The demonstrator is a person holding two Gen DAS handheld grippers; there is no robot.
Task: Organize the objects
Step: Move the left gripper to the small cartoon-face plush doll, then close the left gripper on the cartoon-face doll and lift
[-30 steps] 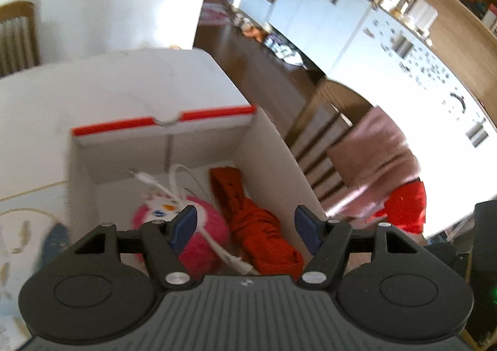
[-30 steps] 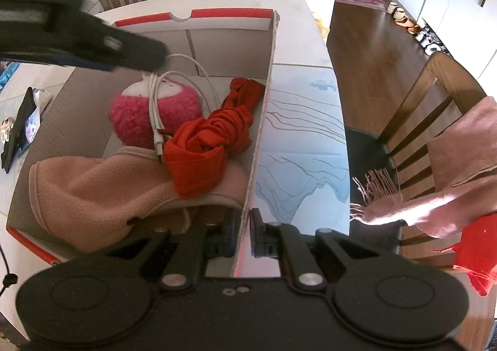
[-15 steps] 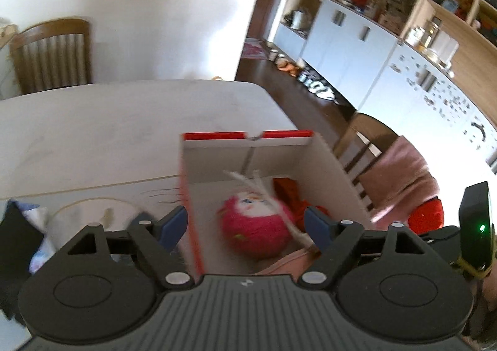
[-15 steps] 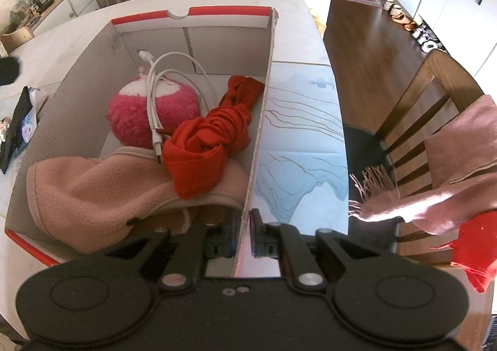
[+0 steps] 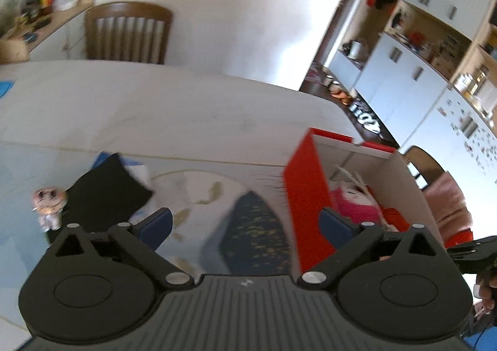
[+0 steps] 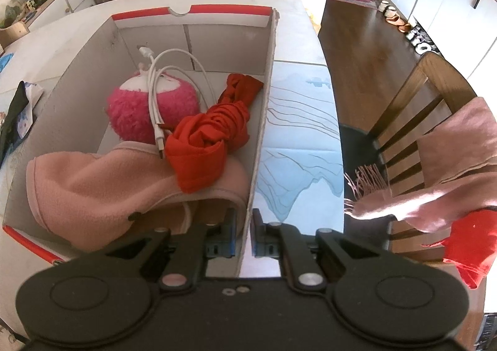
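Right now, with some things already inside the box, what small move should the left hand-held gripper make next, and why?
Probably lower the left hand-held gripper toward the black pouch on the table. Its jaws are opening with nothing between them, and the pouch and a small figurine lie outside the box. The right hand-held gripper is shut on the box wall, steadying it.
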